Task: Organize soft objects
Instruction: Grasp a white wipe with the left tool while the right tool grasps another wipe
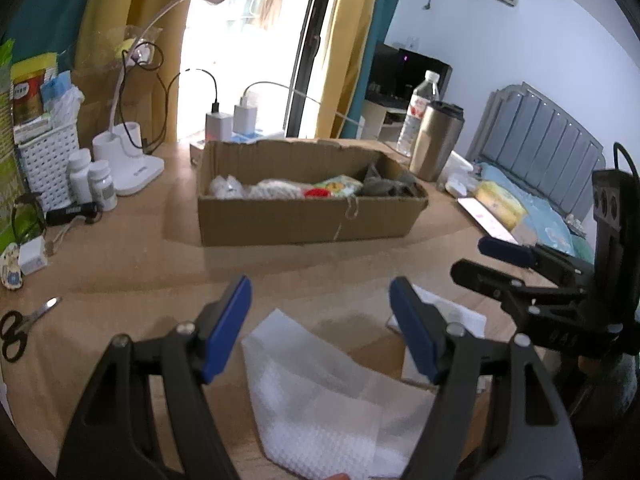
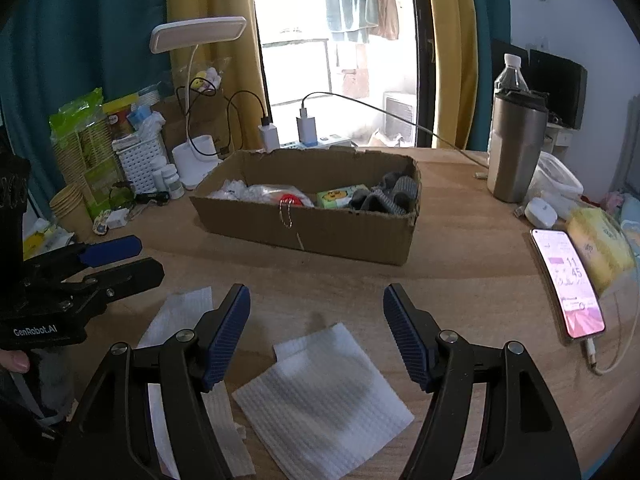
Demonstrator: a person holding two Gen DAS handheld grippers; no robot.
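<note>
Surface: wooden table (image 2: 460, 280), filling the lower frame.
Centre: open cardboard box (image 2: 312, 232).
Foreground: white cloths (image 2: 324, 400).
Right edge: phone (image 2: 570, 284), steel tumbler (image 2: 514, 152), water bottle (image 2: 510, 76).
Upper left: desk lamp (image 2: 196, 164), white basket (image 2: 138, 164), pill bottles (image 2: 170, 180).
Lower left, left wrist view: scissors (image 1: 24, 328).

wooden table (image 2: 460, 208) | yellow curtains (image 2: 208, 60) | bright window (image 2: 340, 60) | grey headboard (image 1: 540, 136)
</note>
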